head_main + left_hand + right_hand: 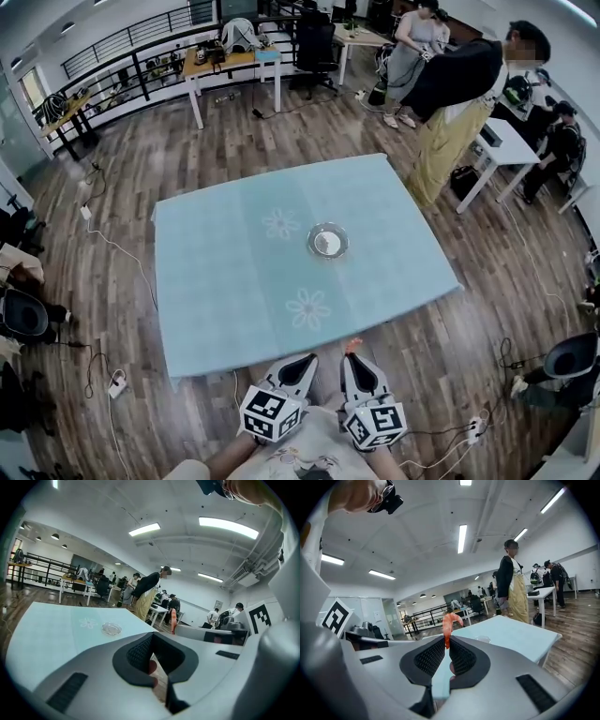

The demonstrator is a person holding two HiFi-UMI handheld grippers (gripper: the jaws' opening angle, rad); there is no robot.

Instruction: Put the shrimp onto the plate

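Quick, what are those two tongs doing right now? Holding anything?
Left tongs: closed, nothing visibly held.
Right tongs: closed on the shrimp.

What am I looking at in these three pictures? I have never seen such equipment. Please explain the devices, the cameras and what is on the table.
There is no robot: a person holds a two-fingered hand tool in each hand. The head view comes from a camera on the person's head, looking down; the other two come from cameras riding on each tool. The left gripper is shut, with nothing between its fingers. The right gripper pinches an orange shrimp. On the blue-covered table stands a small glass plate, with no shrimp on it yet.
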